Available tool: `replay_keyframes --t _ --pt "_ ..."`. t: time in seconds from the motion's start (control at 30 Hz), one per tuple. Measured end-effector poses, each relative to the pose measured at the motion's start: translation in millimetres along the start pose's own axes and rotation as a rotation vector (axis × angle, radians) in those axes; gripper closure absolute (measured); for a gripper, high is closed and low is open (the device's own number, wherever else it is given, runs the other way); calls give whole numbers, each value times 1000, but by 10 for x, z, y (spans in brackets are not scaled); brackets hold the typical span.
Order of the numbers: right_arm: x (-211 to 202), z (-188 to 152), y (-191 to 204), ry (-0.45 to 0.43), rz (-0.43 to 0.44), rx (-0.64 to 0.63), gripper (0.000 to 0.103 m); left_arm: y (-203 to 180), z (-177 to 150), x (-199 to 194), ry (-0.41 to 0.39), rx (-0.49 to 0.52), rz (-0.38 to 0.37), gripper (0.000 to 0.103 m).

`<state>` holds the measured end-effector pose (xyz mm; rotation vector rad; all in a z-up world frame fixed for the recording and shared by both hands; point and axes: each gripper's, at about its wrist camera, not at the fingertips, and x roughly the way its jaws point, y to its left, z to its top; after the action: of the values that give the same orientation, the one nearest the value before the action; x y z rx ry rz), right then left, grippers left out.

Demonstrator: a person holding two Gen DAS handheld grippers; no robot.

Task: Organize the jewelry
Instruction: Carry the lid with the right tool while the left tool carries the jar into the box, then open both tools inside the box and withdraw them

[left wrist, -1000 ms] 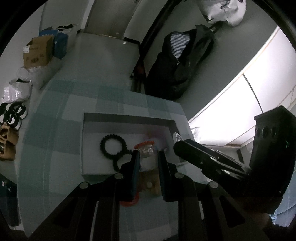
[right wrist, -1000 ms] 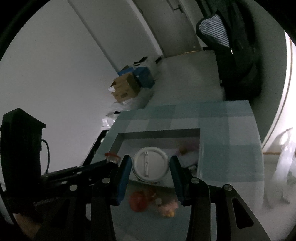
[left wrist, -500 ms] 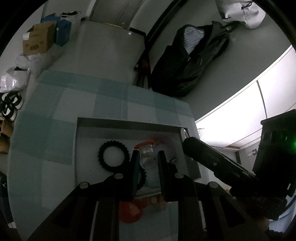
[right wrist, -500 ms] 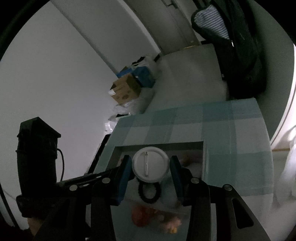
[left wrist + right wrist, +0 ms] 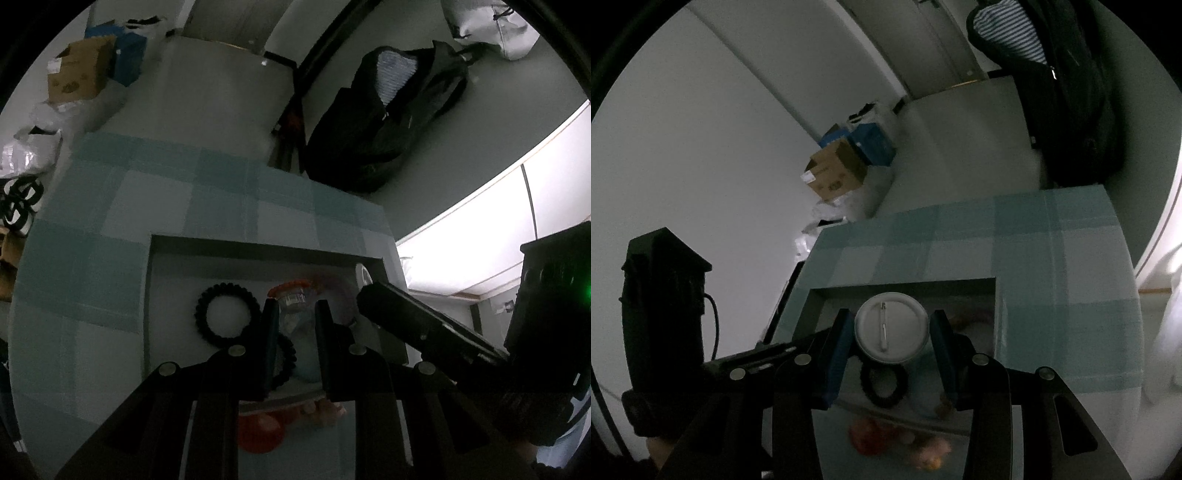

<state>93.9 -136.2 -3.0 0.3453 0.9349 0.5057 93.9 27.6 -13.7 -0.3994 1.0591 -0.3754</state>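
Note:
My left gripper is shut on a small clear jar and holds it over the open white box on the checked tablecloth. A black beaded bracelet lies in the box to the jar's left, a second black one partly behind my left finger. My right gripper is shut on a round white lid above the same box; a black bracelet lies below it. The right gripper's body shows in the left wrist view.
Red and pink trinkets lie on the cloth in front of the box, also seen in the right wrist view. A black backpack leans by the wall beyond the table. Cardboard and blue boxes sit on the floor.
Both grippers have moved forward over the box, carrying the jar and the lid. The trinkets on the cloth now sit nearer the frames' lower edge.

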Motion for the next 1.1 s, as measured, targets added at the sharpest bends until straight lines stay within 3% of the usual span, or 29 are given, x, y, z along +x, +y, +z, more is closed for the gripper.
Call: replay_keyframes --t 0.3,0.43,0.57,1.0,1.1 --pt "1 -13 -8 0 12 4 59 32 -4 16 24 -29 -36 86" --pt "-65 -18 7 -36 14 2 50 -2 -31 -44 4 -10 -18 60" --pt "-189 -28 24 -93 -2 -9 38 -16 -59 -150 -25 4 -9 57" --pt "-440 -139 119 -158 -35 -77 34 -105 -243 -334 -87 83 137 53" --pt "-512 -199 137 -172 -35 -89 32 -130 -313 -391 -113 96 163 45"
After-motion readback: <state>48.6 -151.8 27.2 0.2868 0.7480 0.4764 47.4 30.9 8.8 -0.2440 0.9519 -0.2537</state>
